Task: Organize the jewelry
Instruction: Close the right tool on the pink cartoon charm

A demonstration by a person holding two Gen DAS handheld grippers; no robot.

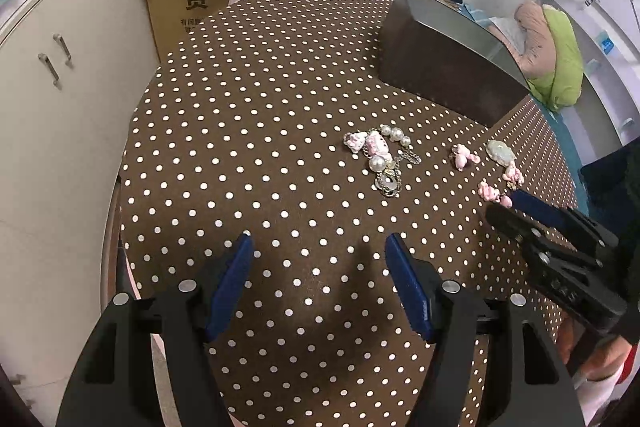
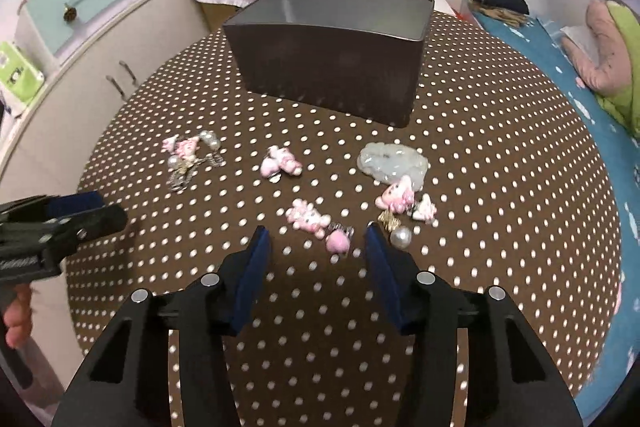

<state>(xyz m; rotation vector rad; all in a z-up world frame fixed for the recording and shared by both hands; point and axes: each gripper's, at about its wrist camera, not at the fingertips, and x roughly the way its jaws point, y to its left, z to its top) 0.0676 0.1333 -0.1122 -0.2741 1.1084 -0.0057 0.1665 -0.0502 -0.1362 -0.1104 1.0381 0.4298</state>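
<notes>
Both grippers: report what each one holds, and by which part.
Nothing is held. The left gripper hangs open over bare polka-dot cloth. The right gripper has open jaws just short of a pink charm, its pads not on it.

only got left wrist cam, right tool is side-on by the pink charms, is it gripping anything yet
Observer: No. The right tool is open. A pink ball charm lies on the cloth between its tips, and neither pad touches it.
Operator: anything hidden behind that tool from me
Observer: Yes, a pearl bead lies just outside its right-hand finger, close beside it.
</notes>
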